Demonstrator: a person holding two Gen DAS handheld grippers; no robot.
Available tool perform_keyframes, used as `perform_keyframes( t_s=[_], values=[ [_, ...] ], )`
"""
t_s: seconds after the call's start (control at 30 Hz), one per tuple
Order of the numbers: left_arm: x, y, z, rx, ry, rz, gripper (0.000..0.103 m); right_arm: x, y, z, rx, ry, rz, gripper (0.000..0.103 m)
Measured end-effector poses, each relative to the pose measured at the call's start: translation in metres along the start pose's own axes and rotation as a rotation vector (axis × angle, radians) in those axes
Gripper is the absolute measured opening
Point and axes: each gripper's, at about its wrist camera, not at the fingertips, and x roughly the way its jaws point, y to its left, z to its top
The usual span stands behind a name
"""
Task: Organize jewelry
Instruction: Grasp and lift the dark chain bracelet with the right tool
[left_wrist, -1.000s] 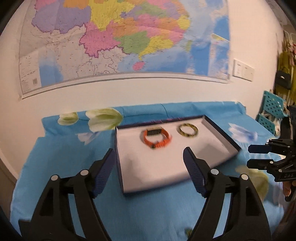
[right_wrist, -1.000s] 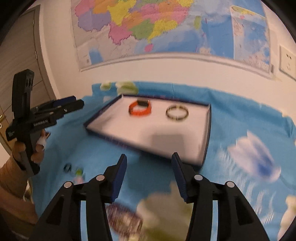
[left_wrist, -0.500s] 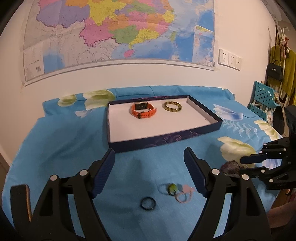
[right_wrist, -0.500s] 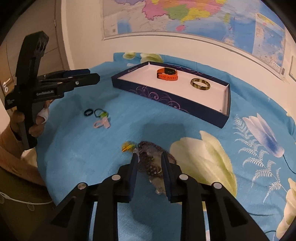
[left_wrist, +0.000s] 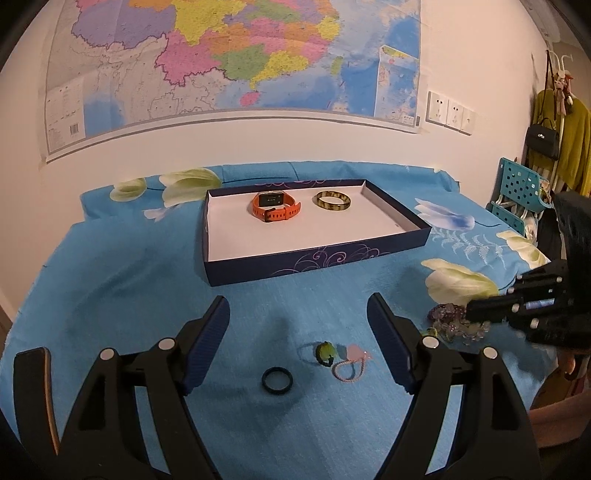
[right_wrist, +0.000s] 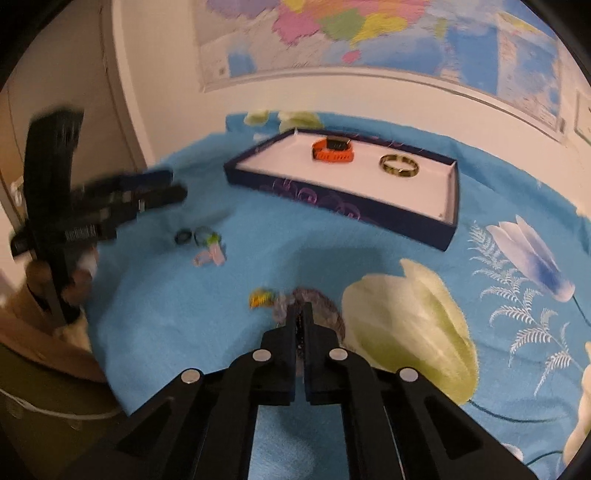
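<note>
Both fisheye views look forward along their fingers across the blue floral-clothed tabletop (left_wrist: 110, 280), sharing the navy rectangular cardboard tray (left_wrist: 317, 260) (right_wrist: 452, 206) mid-frame; the right view sits lower, nearer.

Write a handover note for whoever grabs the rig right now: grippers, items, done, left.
Left gripper: jaws wide open, above the loose small pieces.
Right gripper: jaws closed on the purple bead bracelet, low at the cloth.
In the box: orange watch and gold bangle.
On the cloth: black ring, green piece, pink piece, yellow piece.
Left: move the bracelet and small pieces into the box.
</note>
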Motion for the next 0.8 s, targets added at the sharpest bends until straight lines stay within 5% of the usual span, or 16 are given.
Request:
perform_keyframes(
  t_s=[0.47, 0.8],
  values=[
    [-0.002, -0.003, -0.004, 0.0, 0.004, -0.013, 0.076, -0.035, -0.026, 0.027, 0.155, -0.187, 0.109, 0.002],
    [0.001, -0.011, -0.016, 0.05, 0.045, -0.032, 0.075, -0.029, -0.031, 0.032, 0.161, -0.198, 0.084, 0.002]
  ],
)
